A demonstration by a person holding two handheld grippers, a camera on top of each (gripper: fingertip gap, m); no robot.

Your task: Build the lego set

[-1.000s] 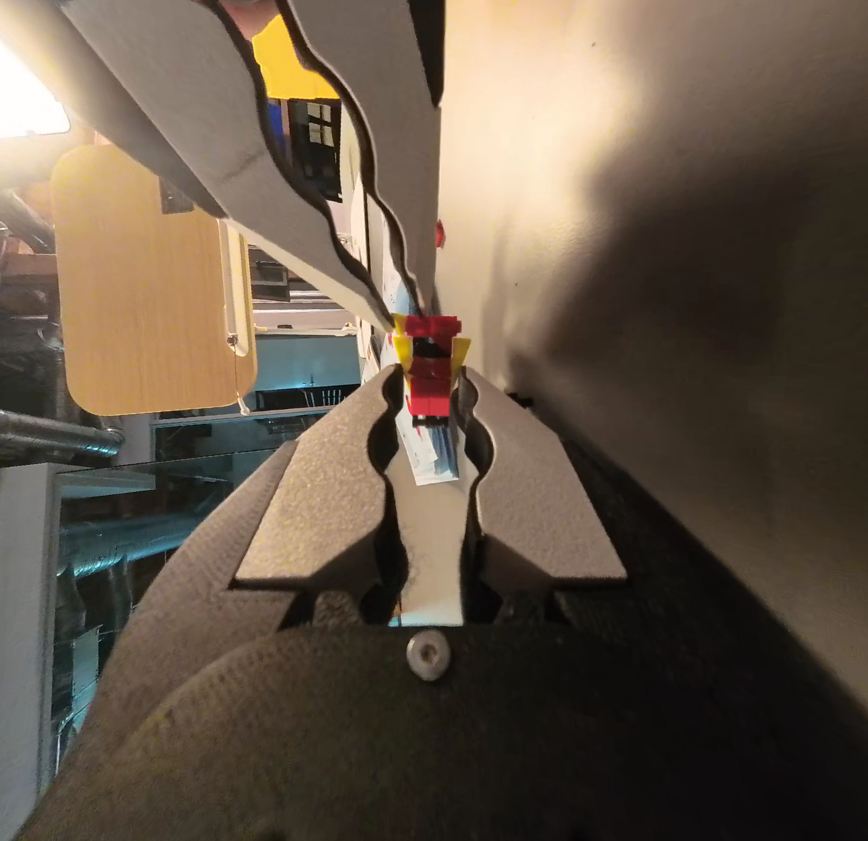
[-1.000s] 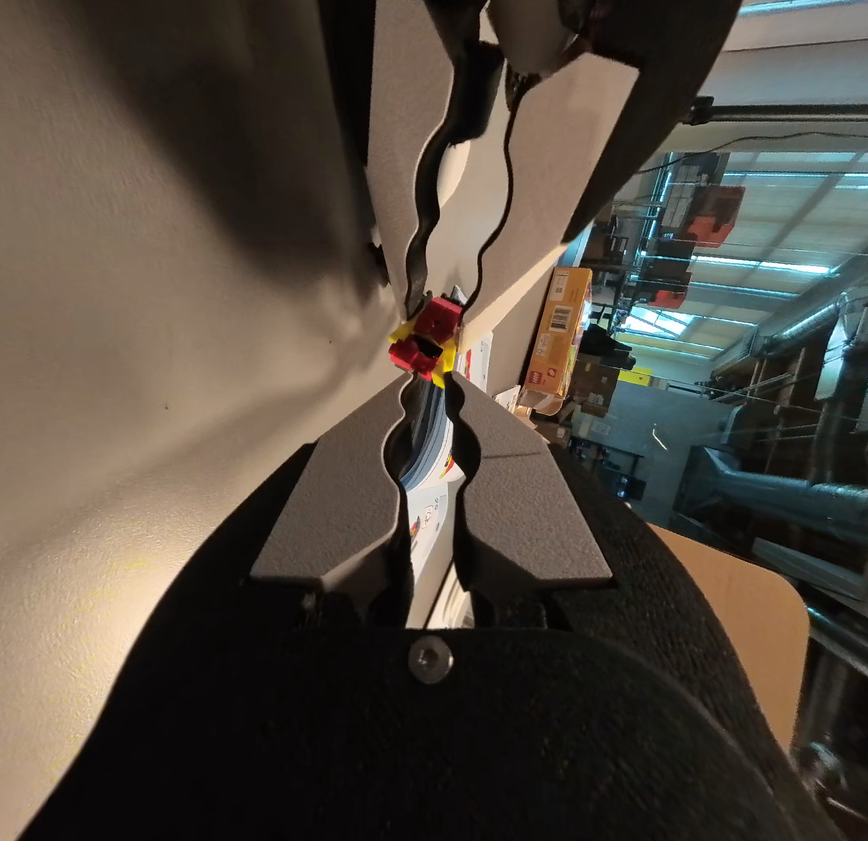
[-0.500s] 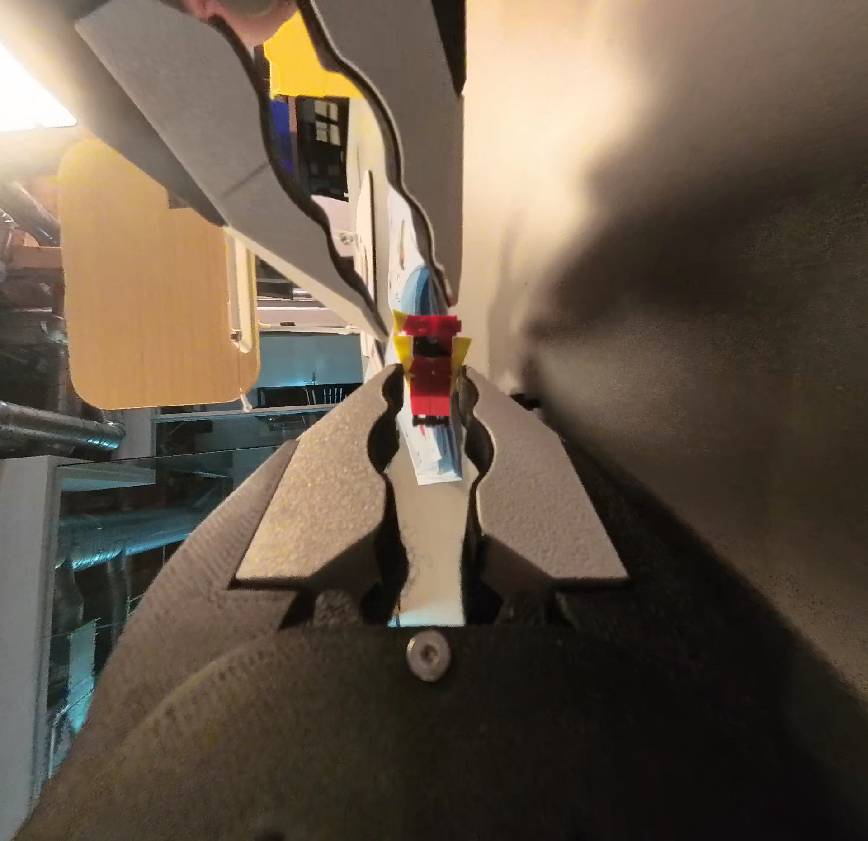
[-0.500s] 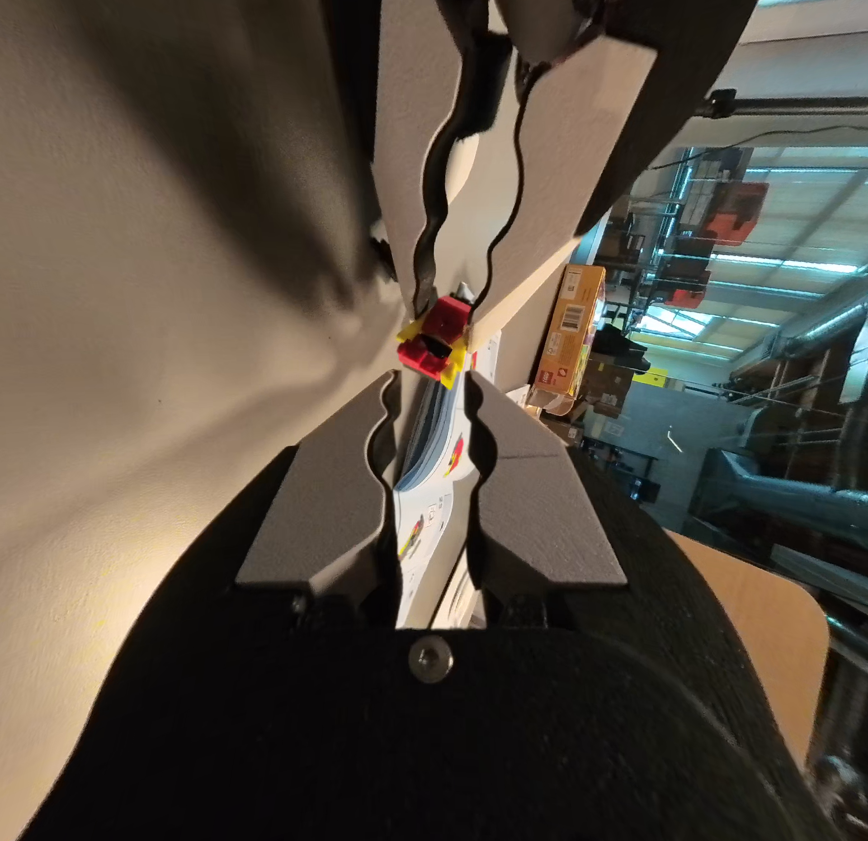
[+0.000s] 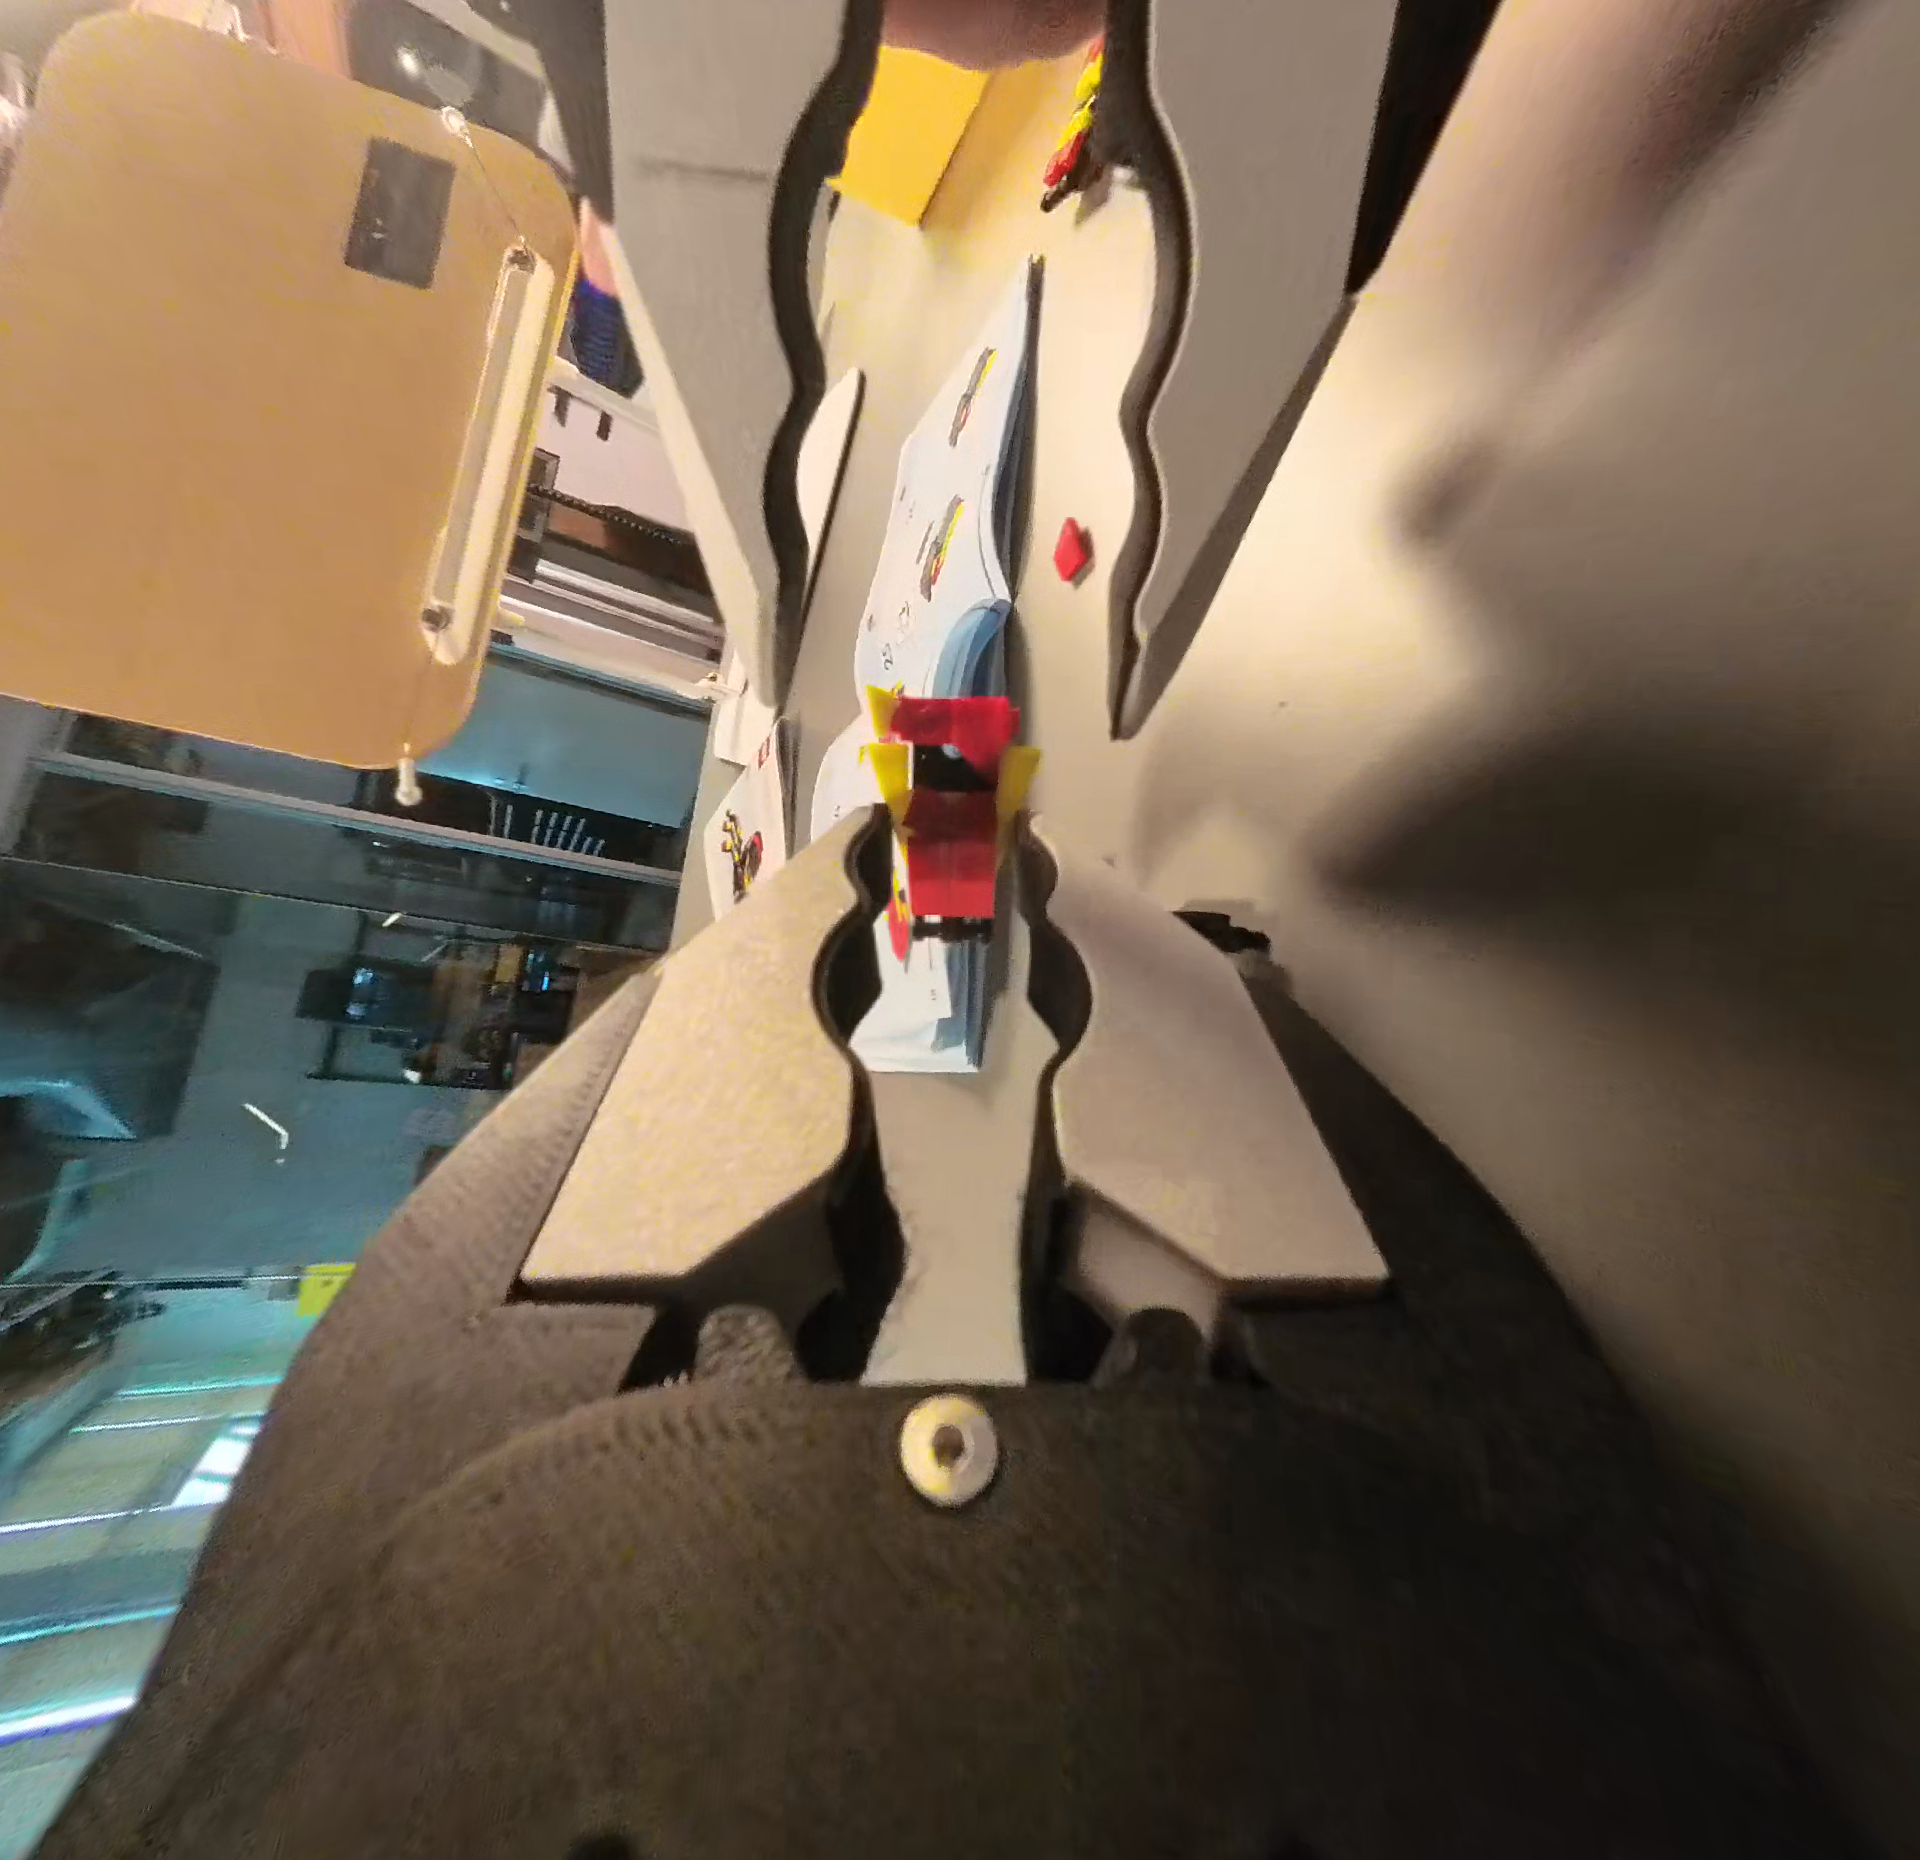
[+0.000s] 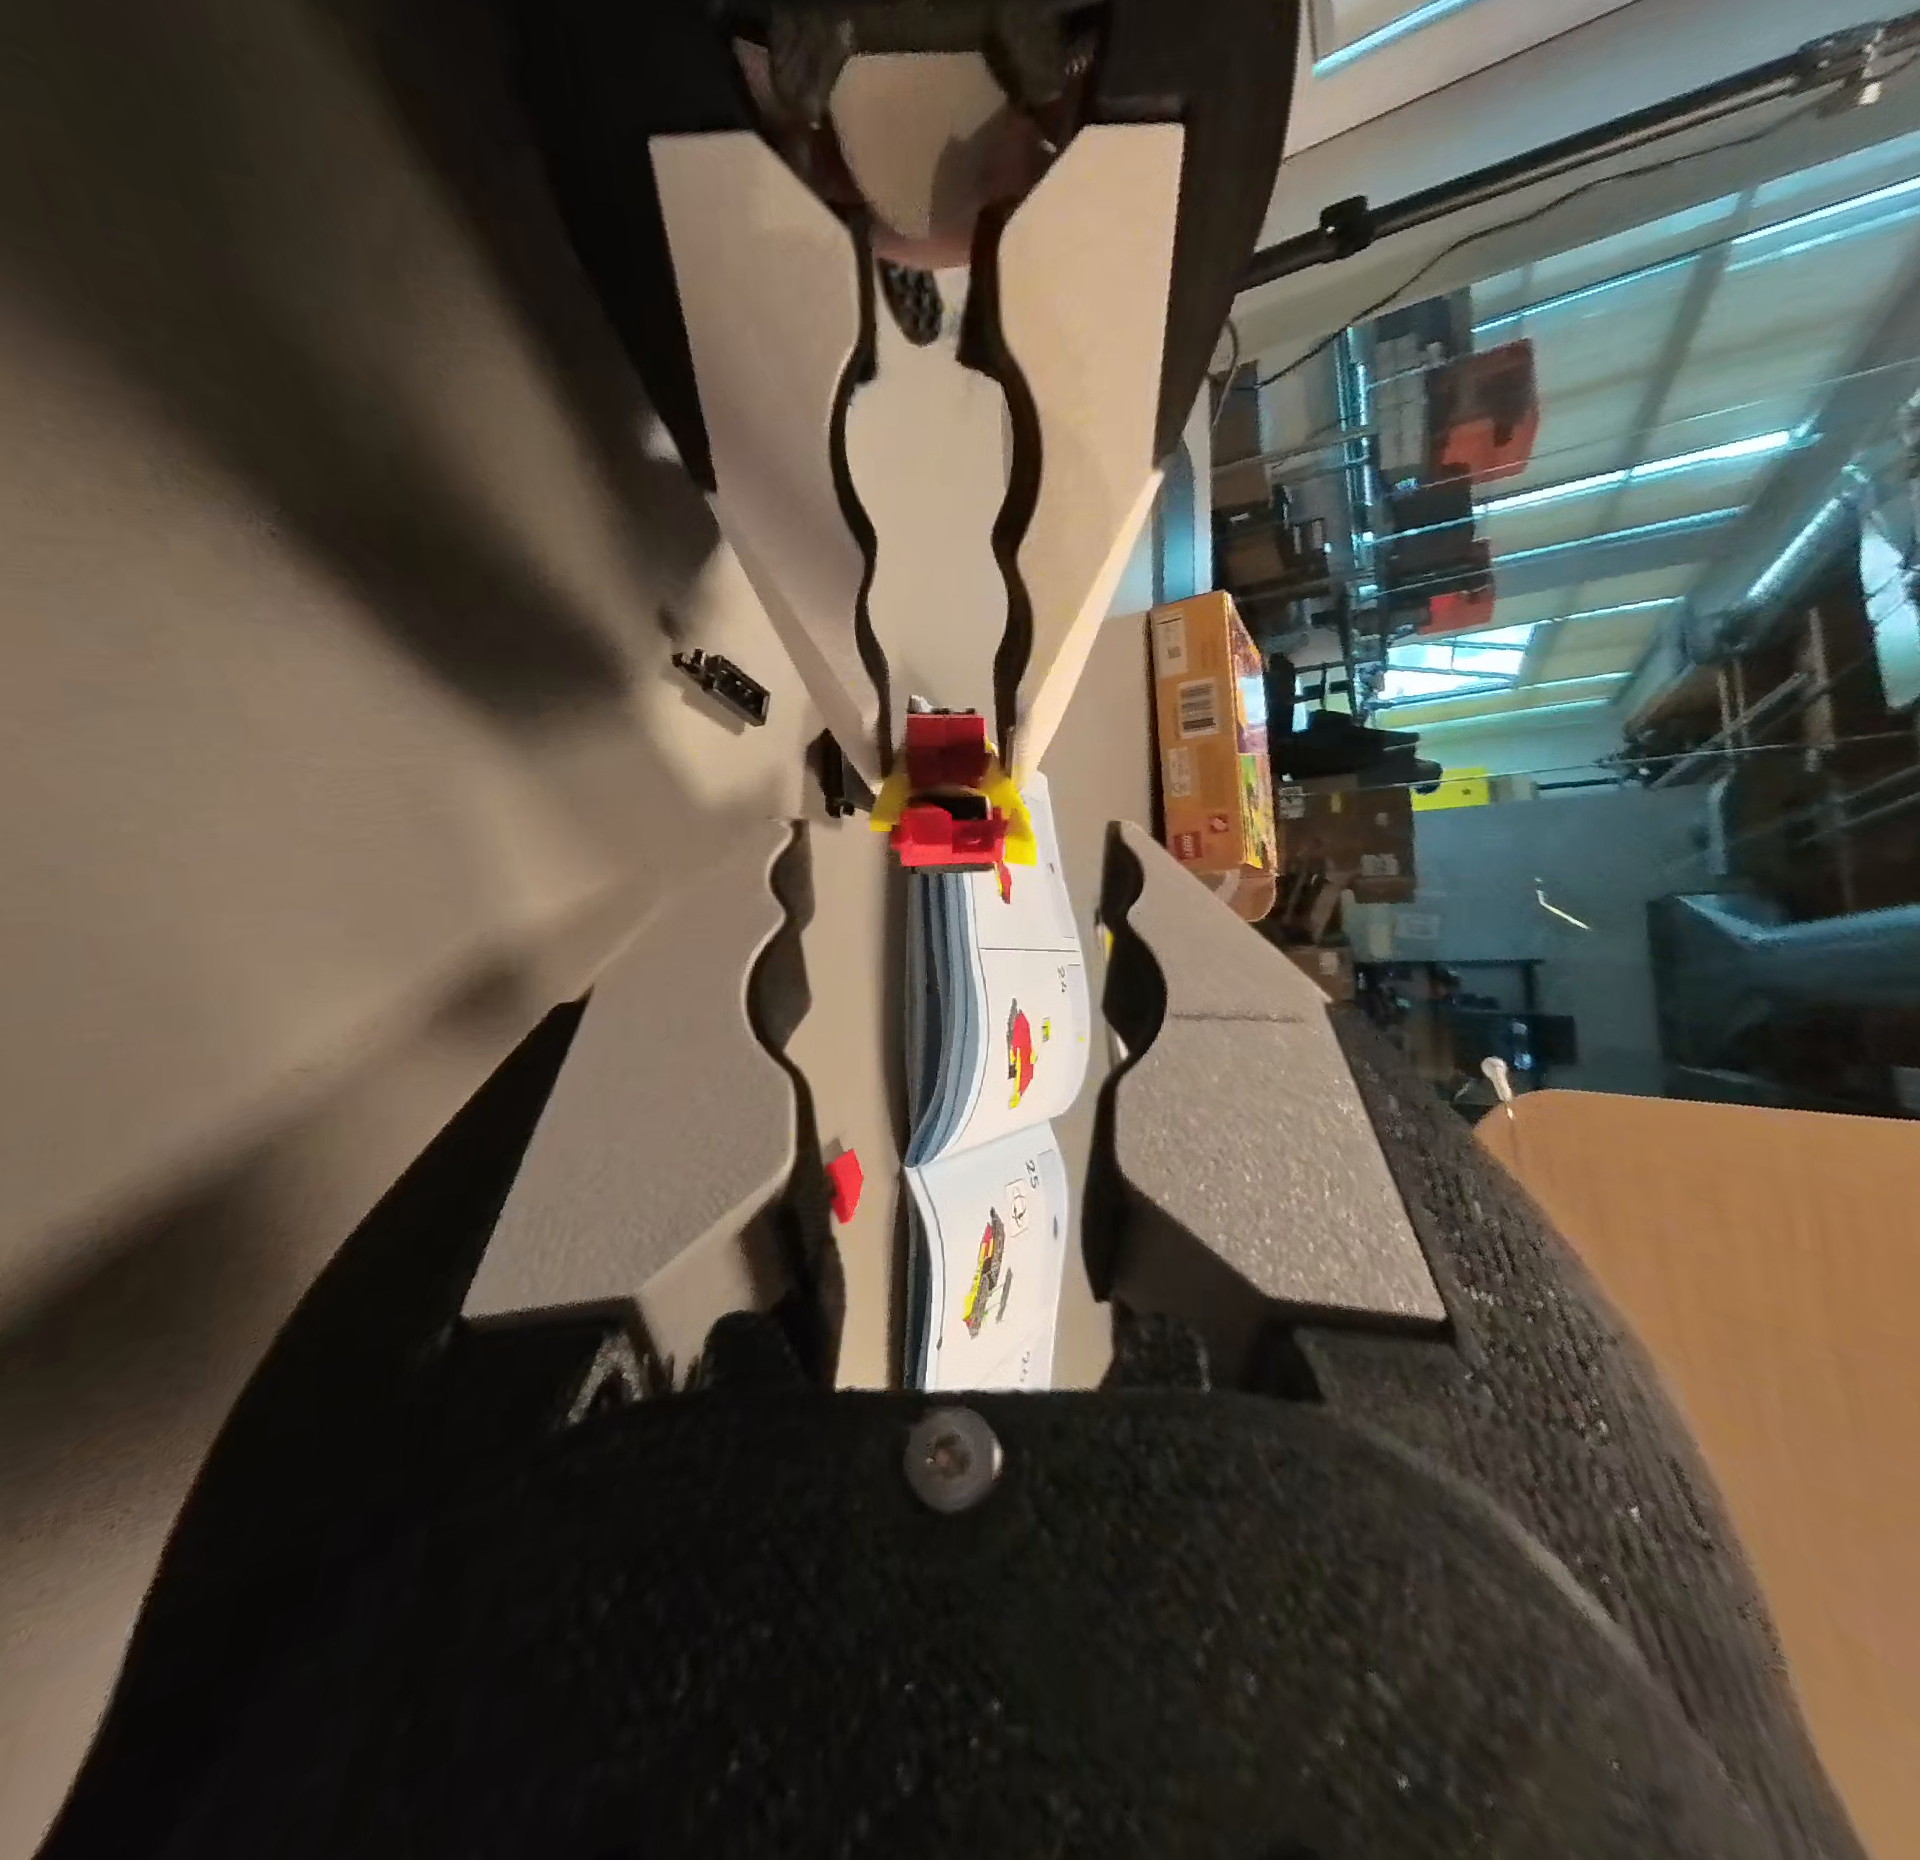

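White table point(image 5: 1558, 563) lies behind both grippers. Left gripper point(image 5: 954, 823) has its jaws clamped on the red-yellow model point(image 5: 951, 834); right gripper point(image 6: 945, 834) stands wide apart just before it, touching nothing.

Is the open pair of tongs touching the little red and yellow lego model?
Apart. The right wrist view shows the right tongs spread wide, with clear gaps to the lego model.

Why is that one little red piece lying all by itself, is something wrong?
Nothing looks broken. One loose red piece lies alone on the table beside the open instruction booklet, not yet on the red and yellow model. The left gripper holds the model; the right gripper is open.
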